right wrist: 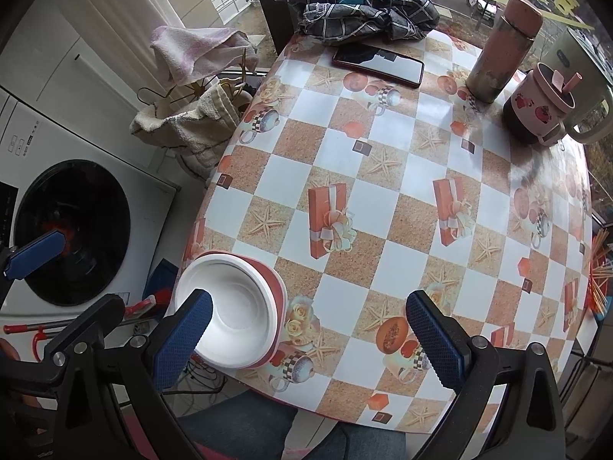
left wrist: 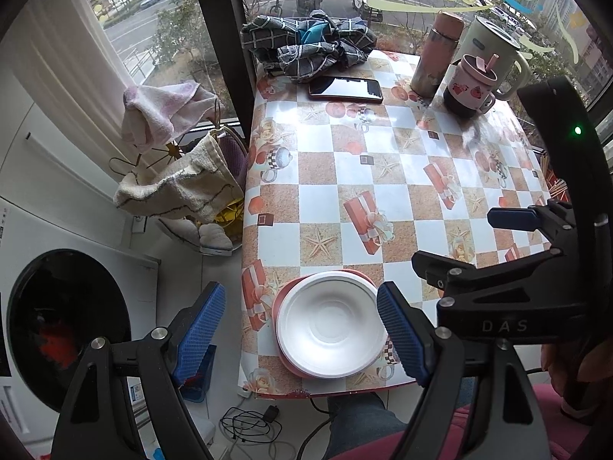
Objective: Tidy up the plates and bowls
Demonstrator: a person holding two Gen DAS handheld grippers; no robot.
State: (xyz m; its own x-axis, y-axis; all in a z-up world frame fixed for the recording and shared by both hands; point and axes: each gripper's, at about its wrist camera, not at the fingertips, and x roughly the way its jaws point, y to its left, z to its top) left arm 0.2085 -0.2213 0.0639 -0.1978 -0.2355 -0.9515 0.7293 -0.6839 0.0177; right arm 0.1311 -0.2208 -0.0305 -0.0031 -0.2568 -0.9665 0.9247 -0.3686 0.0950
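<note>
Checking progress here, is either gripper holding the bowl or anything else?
Nothing is held. The left gripper and right gripper are both open above the table; the white bowl sits free.

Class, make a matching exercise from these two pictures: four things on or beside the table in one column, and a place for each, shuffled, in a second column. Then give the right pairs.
Things
1. white bowl
2. phone
3. checked cloth
4. pink towel

Places
A. bunched at the table's far edge by the window
B. draped over a rack left of the table
C. nested in a pink plate at the near edge
D. flat on the table, just in front of the cloth

Pairs: 1-C, 2-D, 3-A, 4-B
</note>
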